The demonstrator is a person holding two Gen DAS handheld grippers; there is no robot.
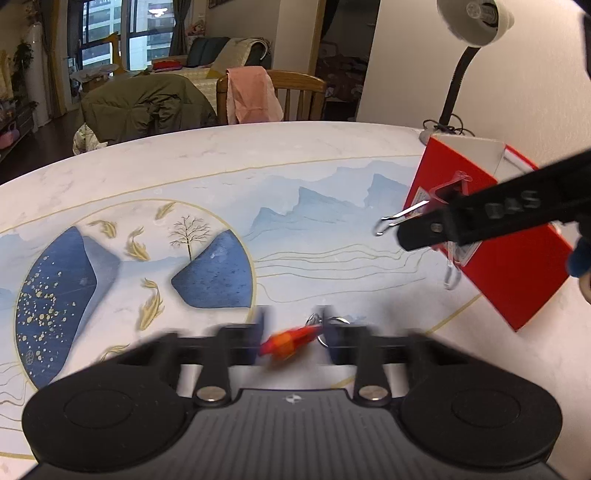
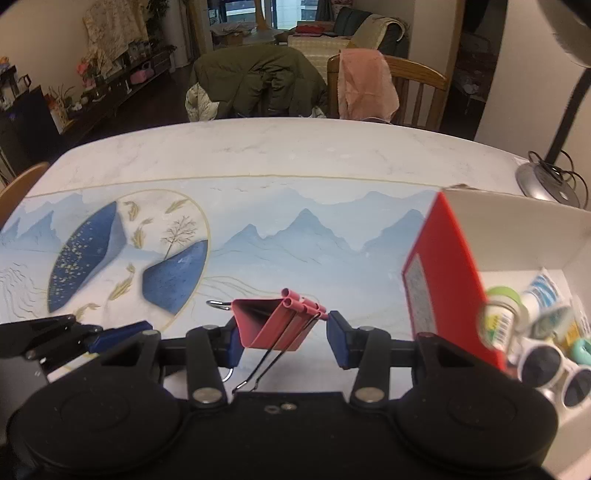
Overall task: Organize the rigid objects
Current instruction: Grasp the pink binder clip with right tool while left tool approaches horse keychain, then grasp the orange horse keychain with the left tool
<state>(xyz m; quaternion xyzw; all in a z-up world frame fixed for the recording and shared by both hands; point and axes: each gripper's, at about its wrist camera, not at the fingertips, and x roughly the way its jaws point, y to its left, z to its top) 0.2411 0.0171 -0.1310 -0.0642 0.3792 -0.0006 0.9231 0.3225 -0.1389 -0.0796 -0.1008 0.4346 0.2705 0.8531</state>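
**Both grippers loaded, box open at the table's right end**

Your left gripper is pressed together on a small orange-red trinket. A metal key ring hangs from the trinket beside the right finger. This part of the left wrist view is blurred, so I cannot tell the trinket's exact form. It sits between the pads, above the painted table.

Your right gripper pinches a pink binder clip. The clip's body lies against the left pad and its rolled edge meets the right pad. Its wire handles point back toward the camera. In the left wrist view, the clip is held clear of the tabletop, in front of the red side of the box.

The box is red outside and white inside. It stands open at the right end of the table, near the base of a desk lamp. White sunglasses lie inside it among several other small items. Those items are too blurred to identify with certainty.

The two grippers are well apart, with the left one lower and further from the box.
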